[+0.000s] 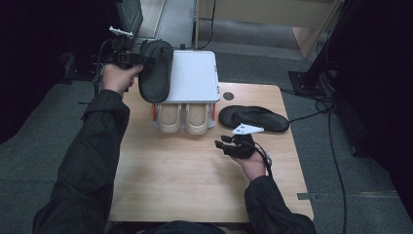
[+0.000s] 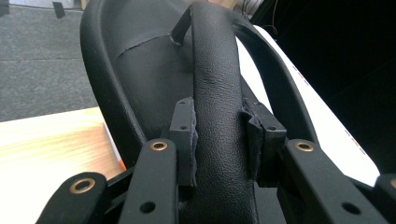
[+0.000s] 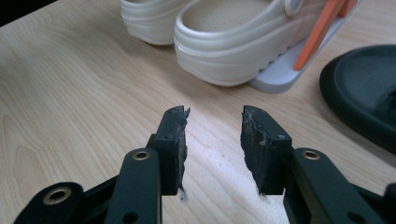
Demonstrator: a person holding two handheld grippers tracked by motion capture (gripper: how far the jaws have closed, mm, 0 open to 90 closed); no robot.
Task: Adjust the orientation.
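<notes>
The wooden tabletop [image 1: 195, 180] is carrying a white two-tier rack [image 1: 195, 73] at its far edge. The left gripper [image 1: 127, 58] is clamping a black slipper's [image 1: 157, 70] strap, lifting it beside the rack's top shelf, probably to shelve it. The right gripper [image 1: 225, 143] is waiting with jaws apart and empty near the second slipper [image 1: 255, 118].

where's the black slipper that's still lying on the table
In the high view the black flat slipper lies on the wooden table at the right, beside the white shoe rack holding cream clogs, just beyond the open right gripper.
</notes>
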